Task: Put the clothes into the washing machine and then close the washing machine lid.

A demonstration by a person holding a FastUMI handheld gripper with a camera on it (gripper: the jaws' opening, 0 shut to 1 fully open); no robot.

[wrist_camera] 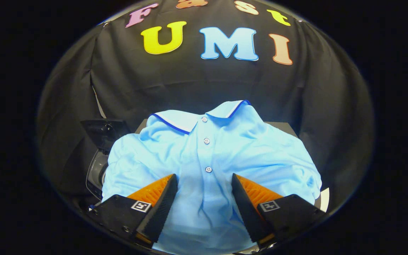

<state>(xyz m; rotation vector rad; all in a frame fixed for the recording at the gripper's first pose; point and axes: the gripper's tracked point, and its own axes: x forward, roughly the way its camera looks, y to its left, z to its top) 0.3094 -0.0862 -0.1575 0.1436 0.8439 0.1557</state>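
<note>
1. We're looking along the gripper (204, 198) at a light blue polo shirt (211, 156) spread over a dark surface (282, 126), collar pointing at the booth's back wall. The shirt is hiding most of that surface, so only its far edge is peeking out behind the collar.

2. The tongs are standing wide open, holding nothing. The fingers are sitting either side of the button placket, with a soft ridge of cloth rising between them. Whether the tips are touching the fabric or hovering just above, we can't tell.

3. Off past the shirt's left sleeve there's a dark grey machine (97, 166) with a rounded body, and something dark standing above it. We're guessing that's the washer with its lid up, but it's too shadowy to be sure.

4. Step-wise, we're reckoning this is the very start: grabbing the shirt. Nothing is in the washer yet as far as we can judge, and the lid part is coming later.

5. Next move, in our opinion: pushing down a bit and pinching that middle ridge so both fingers are biting real cloth, then lifting high enough that the sleeves aren't dragging on the way left.
</note>
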